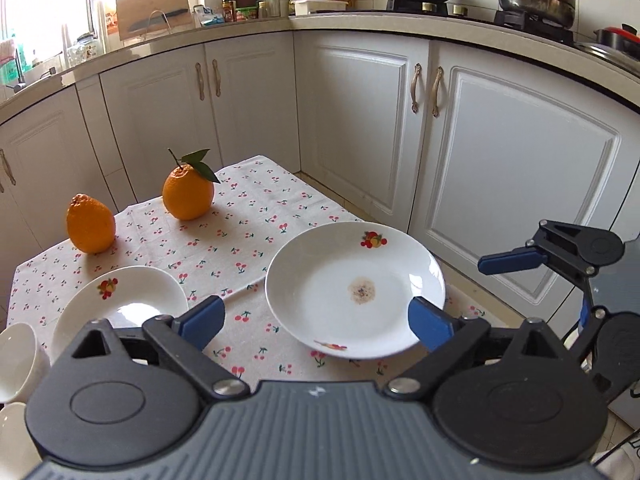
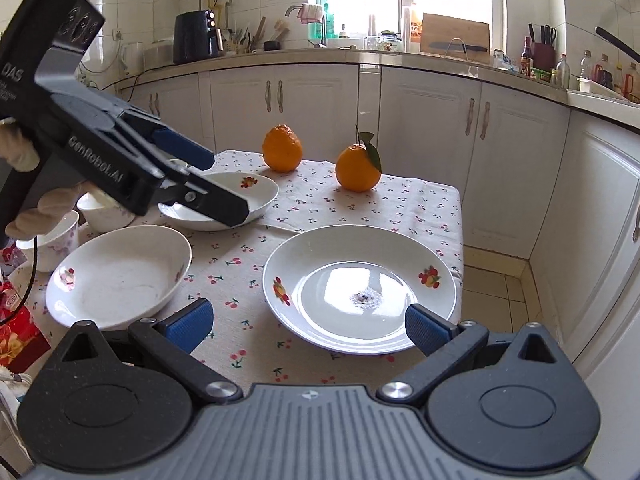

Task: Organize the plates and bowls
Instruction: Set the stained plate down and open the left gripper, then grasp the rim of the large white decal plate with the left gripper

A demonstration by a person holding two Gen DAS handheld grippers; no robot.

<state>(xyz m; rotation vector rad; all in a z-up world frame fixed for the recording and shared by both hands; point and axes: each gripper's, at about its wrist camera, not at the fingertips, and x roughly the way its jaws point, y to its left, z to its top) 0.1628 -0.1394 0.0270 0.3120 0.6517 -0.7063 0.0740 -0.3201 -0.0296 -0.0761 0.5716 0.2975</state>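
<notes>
A large white plate (image 1: pixel 356 292) (image 2: pixel 360 288) with fruit prints and a brown stain in its middle lies on the cherry-print tablecloth (image 2: pixel 248 264). Left of it sits a deep white plate (image 2: pixel 120 276). Behind that is a smaller printed plate (image 1: pixel 120 304) (image 2: pixel 256 192). My left gripper (image 1: pixel 316 324) (image 2: pixel 228 188) hangs open above the smaller plate, holding nothing. My right gripper (image 2: pixel 308 328) is open over the near edge of the large plate, its right pad above the rim. One of its blue fingers (image 1: pixel 510 260) shows in the left wrist view.
Two oranges (image 2: pixel 282 154) (image 2: pixel 358 168) stand at the table's far side. White bowls (image 2: pixel 104 212) and a flowered cup (image 2: pixel 60 236) crowd the left edge beside a red packet (image 2: pixel 20 332). The table's right edge drops to tiled floor (image 2: pixel 492 292); cabinets (image 2: pixel 432 120) ring the room.
</notes>
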